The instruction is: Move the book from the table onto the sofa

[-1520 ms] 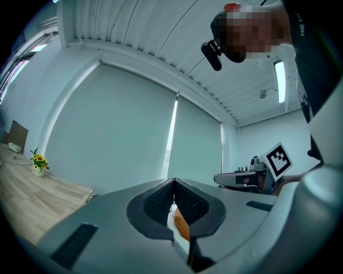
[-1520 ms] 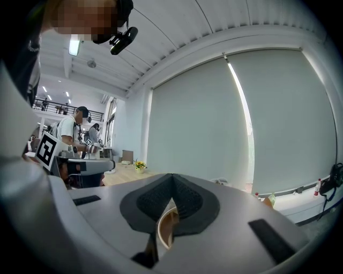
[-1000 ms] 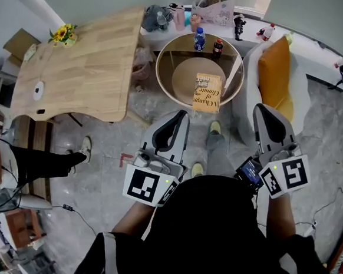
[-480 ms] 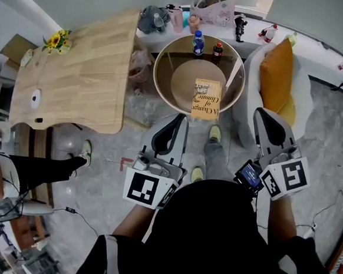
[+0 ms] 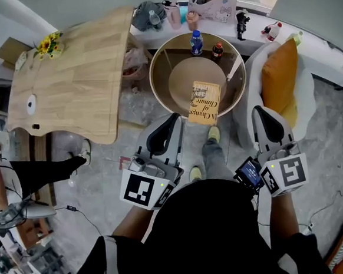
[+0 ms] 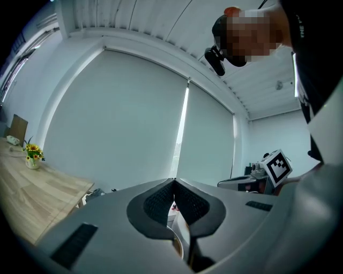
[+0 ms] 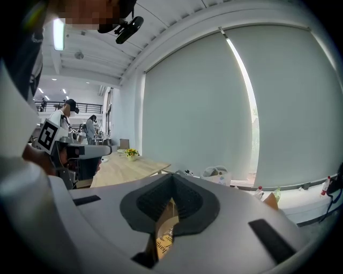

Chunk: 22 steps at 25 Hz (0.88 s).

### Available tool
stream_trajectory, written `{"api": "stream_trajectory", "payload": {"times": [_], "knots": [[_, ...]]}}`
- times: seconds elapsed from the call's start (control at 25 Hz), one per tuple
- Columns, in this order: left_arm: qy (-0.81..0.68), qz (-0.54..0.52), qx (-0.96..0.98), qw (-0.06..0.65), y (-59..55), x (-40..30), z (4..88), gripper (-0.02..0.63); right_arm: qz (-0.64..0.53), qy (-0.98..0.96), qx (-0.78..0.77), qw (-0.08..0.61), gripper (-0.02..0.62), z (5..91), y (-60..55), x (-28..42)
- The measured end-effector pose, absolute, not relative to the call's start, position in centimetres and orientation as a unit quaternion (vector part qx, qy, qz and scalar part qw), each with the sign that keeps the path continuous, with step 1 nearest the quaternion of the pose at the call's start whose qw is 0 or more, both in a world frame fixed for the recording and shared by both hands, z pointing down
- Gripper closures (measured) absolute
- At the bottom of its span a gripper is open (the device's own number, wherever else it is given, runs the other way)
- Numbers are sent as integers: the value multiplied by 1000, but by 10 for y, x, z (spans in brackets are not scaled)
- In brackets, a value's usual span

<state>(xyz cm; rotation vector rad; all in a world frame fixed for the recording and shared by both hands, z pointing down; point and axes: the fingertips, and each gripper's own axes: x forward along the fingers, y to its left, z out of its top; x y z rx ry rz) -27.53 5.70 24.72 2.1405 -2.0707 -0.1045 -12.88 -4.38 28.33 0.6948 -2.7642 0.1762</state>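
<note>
A yellow book point(image 5: 204, 101) lies flat on the round glass-topped table point(image 5: 155, 75), near its front edge. To its right stands the white sofa point(image 5: 247, 107) with an orange cushion point(image 5: 279, 77). My left gripper point(image 5: 173, 117) is shut and empty, its tip just short of the table's front rim, left of the book. My right gripper point(image 5: 260, 110) is shut too, holds nothing and hovers over the sofa's near arm. In the left gripper view the jaws point(image 6: 173, 182) meet at the tip. A strip of the book point(image 7: 162, 242) shows below the right gripper point(image 7: 172, 175) in the right gripper view.
Two bottles point(image 5: 196, 41) stand at the round table's far side. A large wooden table point(image 5: 71, 70) with sunflowers point(image 5: 46, 46) fills the left. A shelf with a bag point(image 5: 211, 6) runs along the back. A seated person's leg point(image 5: 44, 167) stretches across the floor at left.
I have stepped towards the round table with both grippers; the book now lies closer to their tips. Both pairs of jaws stay shut.
</note>
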Motion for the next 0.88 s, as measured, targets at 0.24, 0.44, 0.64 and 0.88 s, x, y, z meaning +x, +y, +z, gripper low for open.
{"api": "stream_trajectory", "payload": {"times": [0.24, 0.44, 0.64, 0.88], "knots": [[-696, -27, 712, 88, 15, -278, 250, 592, 72, -958, 227, 158, 586, 294, -80, -134], [-698, -18, 709, 93, -13, -278, 248, 592, 78, -960, 217, 155, 586, 294, -107, -140], [-701, -3, 708, 88, -42, -279, 244, 592, 95, -954, 199, 202, 586, 309, -131, -139], [-712, 12, 696, 93, -69, -293, 248, 592, 113, -957, 172, 205, 586, 325, -161, -155]]}}
